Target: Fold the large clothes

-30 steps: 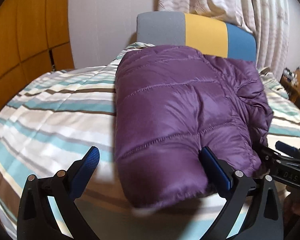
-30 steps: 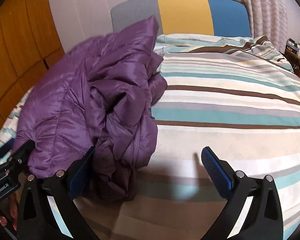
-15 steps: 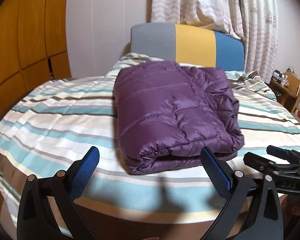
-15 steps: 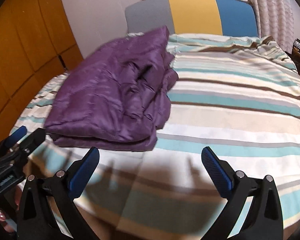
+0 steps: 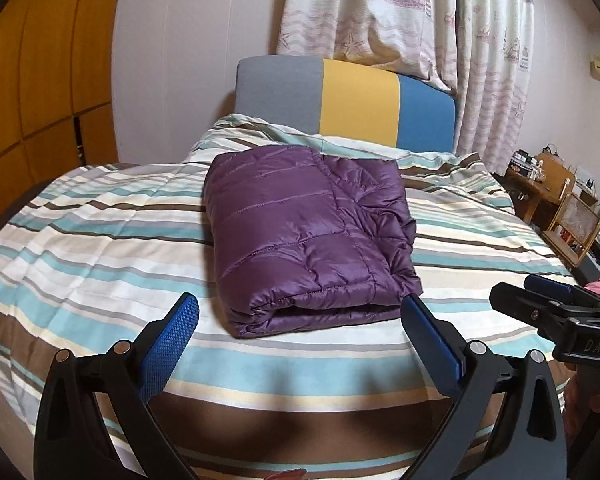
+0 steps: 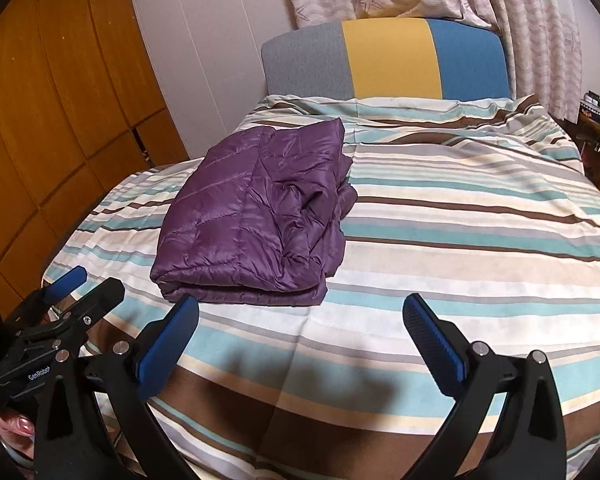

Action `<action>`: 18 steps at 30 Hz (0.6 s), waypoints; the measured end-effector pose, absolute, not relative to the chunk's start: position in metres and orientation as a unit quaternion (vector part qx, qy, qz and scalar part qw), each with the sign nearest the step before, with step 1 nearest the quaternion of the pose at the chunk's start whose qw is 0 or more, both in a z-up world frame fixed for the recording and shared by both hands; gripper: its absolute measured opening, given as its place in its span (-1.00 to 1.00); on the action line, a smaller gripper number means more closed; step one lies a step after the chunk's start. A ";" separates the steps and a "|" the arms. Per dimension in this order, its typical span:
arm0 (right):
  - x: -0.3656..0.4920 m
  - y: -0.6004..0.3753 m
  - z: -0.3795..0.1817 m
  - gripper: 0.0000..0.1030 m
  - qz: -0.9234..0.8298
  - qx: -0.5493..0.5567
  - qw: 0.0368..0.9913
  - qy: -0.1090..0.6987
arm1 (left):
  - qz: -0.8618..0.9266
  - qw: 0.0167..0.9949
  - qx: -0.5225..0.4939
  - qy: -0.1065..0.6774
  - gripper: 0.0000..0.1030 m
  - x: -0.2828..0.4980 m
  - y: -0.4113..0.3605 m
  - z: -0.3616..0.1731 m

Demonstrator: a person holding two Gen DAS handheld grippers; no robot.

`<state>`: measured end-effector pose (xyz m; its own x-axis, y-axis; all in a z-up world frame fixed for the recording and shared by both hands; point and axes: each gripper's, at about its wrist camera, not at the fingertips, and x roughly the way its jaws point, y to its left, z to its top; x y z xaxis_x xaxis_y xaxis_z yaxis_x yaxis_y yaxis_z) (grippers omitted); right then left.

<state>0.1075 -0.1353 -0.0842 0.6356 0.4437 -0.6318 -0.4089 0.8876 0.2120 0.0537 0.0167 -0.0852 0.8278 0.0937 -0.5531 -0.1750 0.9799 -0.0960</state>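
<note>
A purple quilted puffer jacket (image 5: 308, 236) lies folded into a thick rectangle on the striped bed cover (image 5: 92, 236). It also shows in the right wrist view (image 6: 256, 216), left of centre. My left gripper (image 5: 300, 328) is open and empty, held back from the jacket's near folded edge. My right gripper (image 6: 300, 328) is open and empty, to the right of the jacket's near corner. Each gripper shows in the other's view: the right one (image 5: 556, 312) at the right edge, the left one (image 6: 60, 304) at the lower left.
A grey, yellow and blue headboard (image 5: 348, 104) stands at the far end of the bed. Patterned curtains (image 5: 400, 12) hang behind it. Wooden wardrobe doors (image 6: 52, 120) line the left side. A wooden stand and chair (image 5: 556, 196) with small items stand at the right.
Both grippers have pulled back and away from the jacket. The jacket, lifted and bunched a second ago, now lies flat and folded on the bed.
</note>
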 end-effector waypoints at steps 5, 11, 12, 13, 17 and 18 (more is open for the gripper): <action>0.102 -0.136 -0.080 0.96 0.237 0.029 0.904 0.355 | 0.070 0.956 -0.075 0.275 0.94 0.049 0.018 -0.079; 0.098 -0.135 -0.077 0.96 0.239 0.027 0.906 0.349 | 0.069 0.954 -0.088 0.278 0.94 0.051 0.023 -0.081; 0.097 -0.135 -0.076 0.96 0.239 0.027 0.906 0.348 | 0.068 0.954 -0.090 0.277 0.94 0.051 0.023 -0.081; 0.097 -0.135 -0.076 0.96 0.240 0.027 0.907 0.346 | 0.068 0.954 -0.091 0.277 0.94 0.050 0.024 -0.081; 0.097 -0.136 -0.076 0.96 0.239 0.028 0.907 0.345 | 0.071 0.954 -0.096 0.276 0.94 0.049 0.027 -0.081; 0.097 -0.136 -0.076 0.96 0.239 0.028 0.907 0.346 | 0.071 0.954 -0.097 0.276 0.94 0.049 0.026 -0.081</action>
<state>0.0968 -0.1358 -0.0761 0.6471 0.4528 -0.6133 -0.4135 0.8844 0.2166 0.0491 0.0264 -0.0805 0.8377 0.0826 -0.5399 -0.1894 0.9711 -0.1453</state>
